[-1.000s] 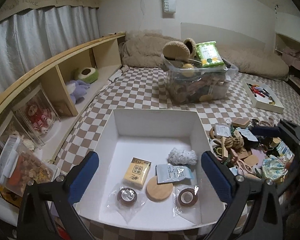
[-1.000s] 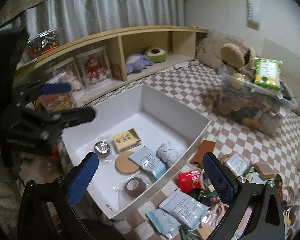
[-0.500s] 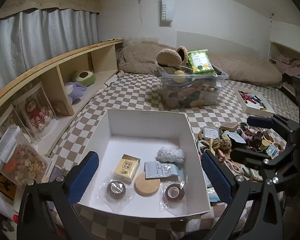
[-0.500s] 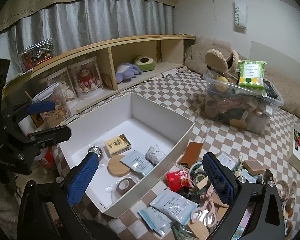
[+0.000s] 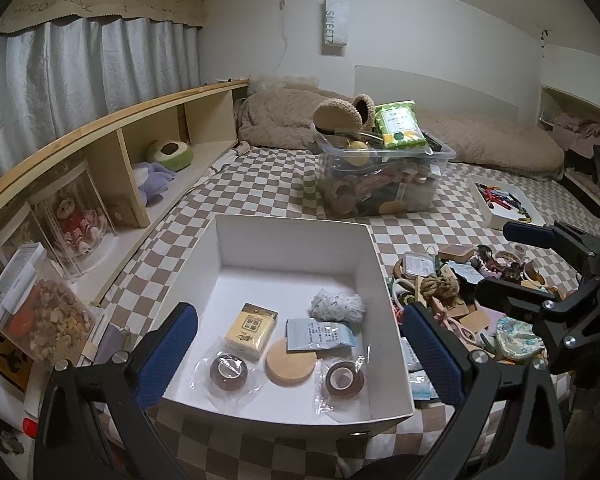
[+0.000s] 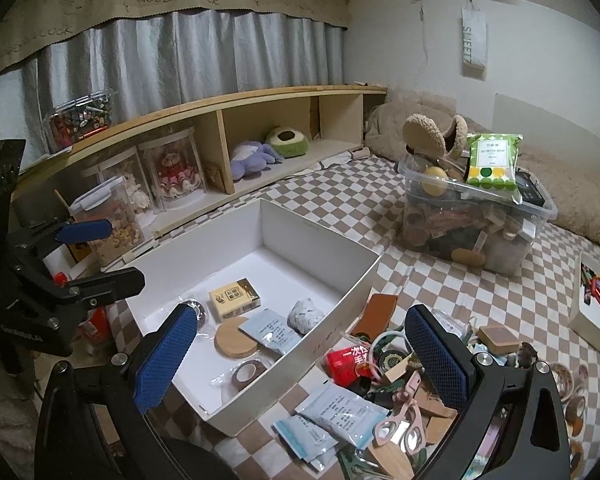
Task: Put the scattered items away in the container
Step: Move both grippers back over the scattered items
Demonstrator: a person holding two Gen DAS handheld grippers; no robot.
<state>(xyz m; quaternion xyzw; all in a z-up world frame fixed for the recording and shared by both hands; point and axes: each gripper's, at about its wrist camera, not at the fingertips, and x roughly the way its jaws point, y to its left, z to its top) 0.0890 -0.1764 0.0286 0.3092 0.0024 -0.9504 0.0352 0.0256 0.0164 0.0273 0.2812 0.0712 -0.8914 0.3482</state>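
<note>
A white box [image 5: 292,236] sits on the checkered bedspread and holds a yellow packet [image 5: 251,325], a wooden disc [image 5: 291,361], a blue sachet [image 5: 319,333], a crumpled wad [image 5: 337,305] and two tape rolls [image 5: 344,377]. The box also shows in the right wrist view [image 6: 320,236]. A pile of scattered items [image 6: 404,376] lies right of it, with blue sachets [image 6: 342,410] and a red packet [image 6: 348,364]. My left gripper [image 5: 300,348] is open and empty above the box's near end. My right gripper [image 6: 300,354] is open and empty above the box's right wall.
A clear bin [image 5: 380,176] full of things stands behind the box. A wooden shelf [image 5: 112,152] with plush toys and jars runs along the left. A flat white box [image 5: 504,204] lies far right. Beige bedding [image 5: 480,144] lies at the back.
Both grippers have pulled back and risen, so the box and the pile look smaller and farther. Both stay open and empty. Nothing in the box has moved.
</note>
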